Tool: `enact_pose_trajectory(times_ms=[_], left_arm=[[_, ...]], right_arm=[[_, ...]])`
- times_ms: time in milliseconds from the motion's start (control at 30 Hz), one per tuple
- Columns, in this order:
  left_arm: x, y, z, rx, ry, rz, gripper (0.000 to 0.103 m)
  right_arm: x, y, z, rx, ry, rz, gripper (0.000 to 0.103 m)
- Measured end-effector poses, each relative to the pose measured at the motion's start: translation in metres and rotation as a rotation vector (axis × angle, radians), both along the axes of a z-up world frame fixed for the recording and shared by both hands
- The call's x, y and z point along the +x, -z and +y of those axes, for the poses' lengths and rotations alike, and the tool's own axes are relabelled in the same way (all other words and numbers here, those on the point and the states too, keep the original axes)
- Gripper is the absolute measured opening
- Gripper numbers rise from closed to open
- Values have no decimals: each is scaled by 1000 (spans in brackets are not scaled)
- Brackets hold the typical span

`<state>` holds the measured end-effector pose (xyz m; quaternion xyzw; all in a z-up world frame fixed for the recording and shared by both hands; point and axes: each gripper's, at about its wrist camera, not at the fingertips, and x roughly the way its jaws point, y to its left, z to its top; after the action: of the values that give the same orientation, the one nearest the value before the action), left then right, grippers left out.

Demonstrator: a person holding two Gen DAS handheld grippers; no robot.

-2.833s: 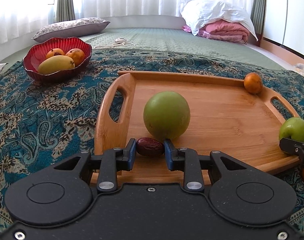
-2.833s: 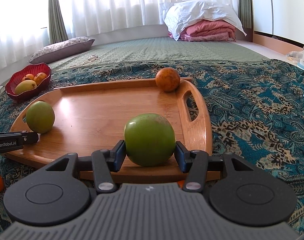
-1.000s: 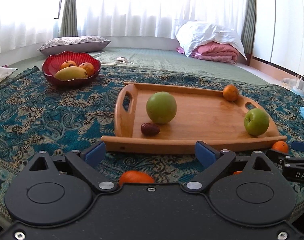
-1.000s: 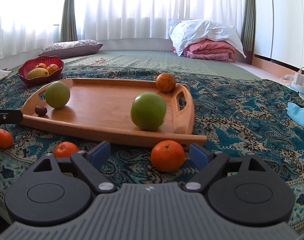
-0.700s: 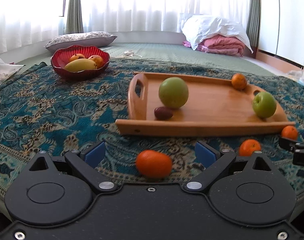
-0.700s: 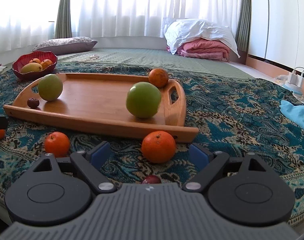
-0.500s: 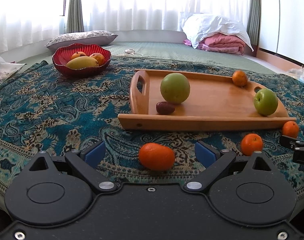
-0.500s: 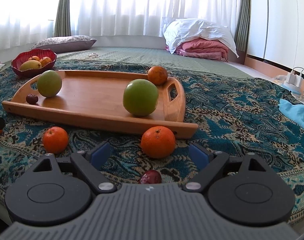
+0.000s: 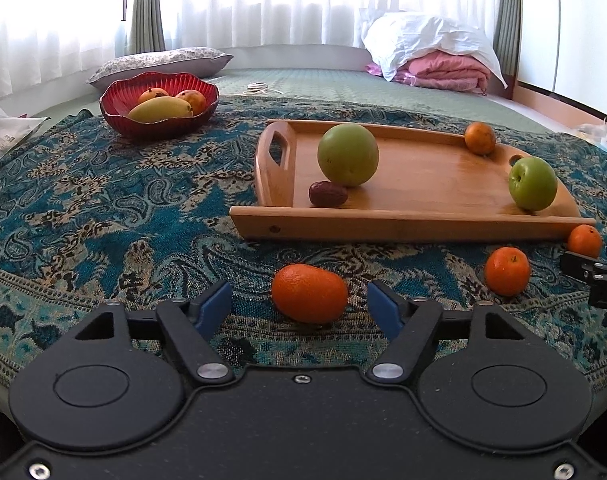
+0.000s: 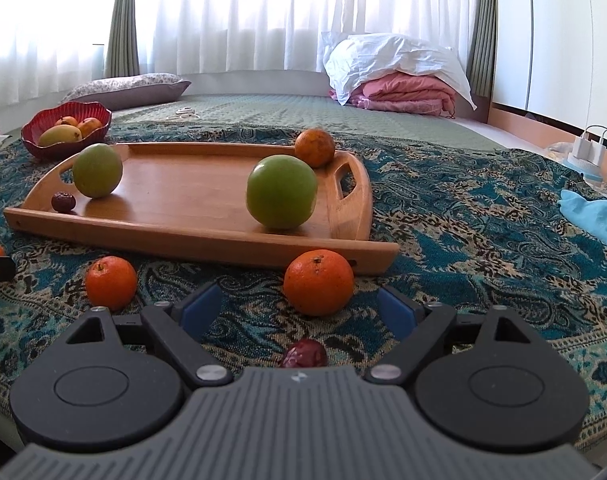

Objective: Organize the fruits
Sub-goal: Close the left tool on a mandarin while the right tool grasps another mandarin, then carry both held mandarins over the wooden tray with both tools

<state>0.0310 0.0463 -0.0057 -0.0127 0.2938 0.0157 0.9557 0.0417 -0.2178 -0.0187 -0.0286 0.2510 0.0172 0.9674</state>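
A wooden tray (image 9: 419, 188) (image 10: 183, 184) holds two green apples (image 9: 347, 155) (image 9: 532, 184), a dark red date (image 9: 327, 194) and an orange (image 9: 480, 138). Three tangerines lie on the cloth before the tray. My left gripper (image 9: 299, 306) is open, with a tangerine (image 9: 309, 293) between its fingers. My right gripper (image 10: 291, 308) is open, with a tangerine (image 10: 318, 282) just ahead and a second date (image 10: 304, 354) under it. The third tangerine (image 10: 110, 283) lies to the left.
A red bowl (image 9: 158, 120) with a mango and other fruit stands at the back left. A patterned teal cloth (image 9: 103, 208) covers the surface. A pillow (image 9: 163, 60) and folded bedding (image 9: 435, 64) lie behind. A blue cloth (image 10: 595, 216) and chargers (image 10: 589, 150) are at the right.
Both grippers let go of the date and the apple on the tray, opened and pulled back. They now sit low over the tangerines before the tray.
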Motion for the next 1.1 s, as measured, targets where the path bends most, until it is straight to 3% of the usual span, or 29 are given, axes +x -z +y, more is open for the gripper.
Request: enact_pose_trajectory(times_ms=[100, 200, 300, 500, 767, 1100], left_arm=[[1, 0, 0, 4, -3, 3, 58], [2, -1, -1, 1, 9, 2, 37], [3, -2, -1, -9, 4, -5, 36], [7, -12, -8, -2, -4, -41, 35], [27, -40, -32, 16, 67, -84, 35], [75, -62, -63, 19, 136, -66, 35]], right_arm=[[1, -1, 0, 3, 9, 3, 80], [2, -2, 0, -2, 24, 7, 61], [4, -3, 0, -20, 45, 16, 42], [2, -10, 0, 2, 56, -6, 40], [5, -34, 8, 60, -6, -73, 40], [47, -59, 11, 101, -25, -68, 40]])
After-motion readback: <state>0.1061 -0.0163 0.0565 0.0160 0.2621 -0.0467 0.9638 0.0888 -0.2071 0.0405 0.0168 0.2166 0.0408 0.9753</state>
